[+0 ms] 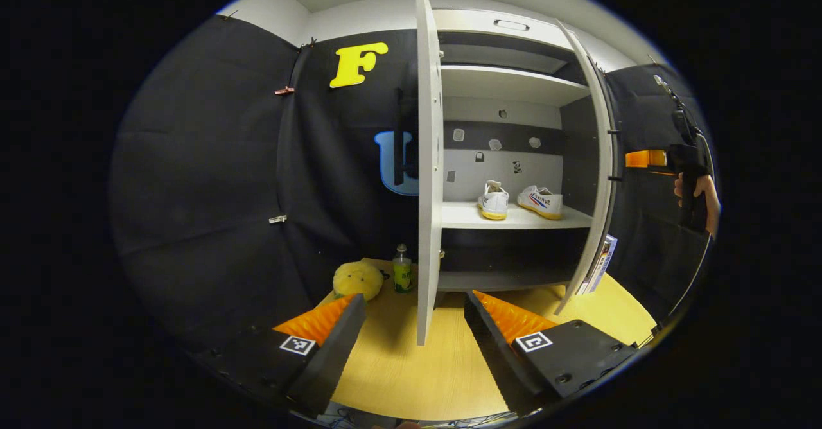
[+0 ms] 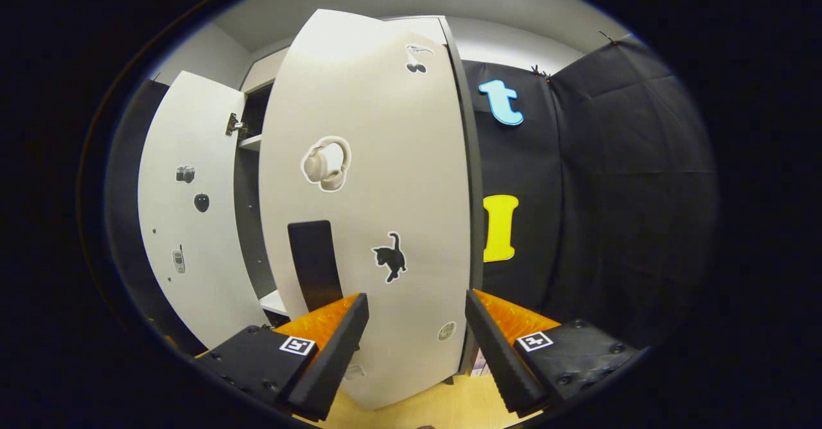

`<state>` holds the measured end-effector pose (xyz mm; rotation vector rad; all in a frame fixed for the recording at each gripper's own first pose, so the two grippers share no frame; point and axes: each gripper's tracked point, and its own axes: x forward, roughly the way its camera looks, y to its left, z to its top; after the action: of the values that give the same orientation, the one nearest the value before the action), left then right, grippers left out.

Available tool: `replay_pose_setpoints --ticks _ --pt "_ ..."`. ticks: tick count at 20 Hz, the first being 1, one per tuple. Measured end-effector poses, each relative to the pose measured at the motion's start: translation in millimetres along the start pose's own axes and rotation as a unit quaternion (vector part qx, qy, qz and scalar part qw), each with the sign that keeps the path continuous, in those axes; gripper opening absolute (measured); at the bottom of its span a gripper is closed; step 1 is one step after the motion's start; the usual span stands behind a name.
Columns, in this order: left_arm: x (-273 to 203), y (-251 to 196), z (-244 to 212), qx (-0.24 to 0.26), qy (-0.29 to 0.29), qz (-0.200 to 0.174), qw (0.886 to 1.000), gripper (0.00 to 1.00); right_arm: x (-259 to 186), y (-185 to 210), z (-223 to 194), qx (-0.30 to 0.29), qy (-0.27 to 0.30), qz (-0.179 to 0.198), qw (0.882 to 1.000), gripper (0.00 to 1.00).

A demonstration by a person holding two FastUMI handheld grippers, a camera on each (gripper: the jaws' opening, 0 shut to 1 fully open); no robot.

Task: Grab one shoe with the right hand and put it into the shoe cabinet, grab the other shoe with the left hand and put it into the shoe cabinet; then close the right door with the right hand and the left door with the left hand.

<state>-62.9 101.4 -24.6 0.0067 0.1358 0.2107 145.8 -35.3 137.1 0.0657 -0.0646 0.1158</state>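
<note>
Holding both tools spread wide and empty, we see ahead of the left gripper two white sneakers on the cabinet shelf; the right gripper faces the right door, which hides the interior.

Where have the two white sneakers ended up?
In the left gripper view, both white sneakers sit side by side on the middle shelf of the open shoe cabinet, between its two open doors.
</note>
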Motion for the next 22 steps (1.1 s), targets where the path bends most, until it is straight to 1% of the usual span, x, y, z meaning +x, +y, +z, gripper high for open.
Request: replay_pose_setpoints --ticks 3,7,9,11,14,19,22 --pt "1 15 -3 -0.001 0.001 0.004 1.0 0.97 -12 19 -9 0.001 0.002 0.007 1.0 0.98" --pt "7 41 -2 -0.013 0.004 0.009 1.0 0.97 -40 34 -47 0.013 0.031 0.007 0.999 0.98" --pt "11 54 9 -0.016 -0.003 0.012 1.0 0.97 -57 36 -70 0.014 0.053 0.0 0.999 0.98" --pt "22 71 25 -0.014 -0.015 0.013 1.0 0.97 -73 35 -88 0.018 0.069 -0.008 0.997 0.98" --pt "38 90 60 -0.01 -0.037 0.004 0.999 0.97 -98 33 -104 0.019 0.073 -0.024 0.997 0.98" --pt "78 100 120 -0.023 -0.066 -0.036 0.997 0.96 -125 32 -115 0.008 0.066 -0.039 0.997 0.98" --pt "107 107 146 -0.032 -0.073 -0.047 0.996 0.96 -132 38 -122 0.008 0.072 -0.037 0.997 0.98"
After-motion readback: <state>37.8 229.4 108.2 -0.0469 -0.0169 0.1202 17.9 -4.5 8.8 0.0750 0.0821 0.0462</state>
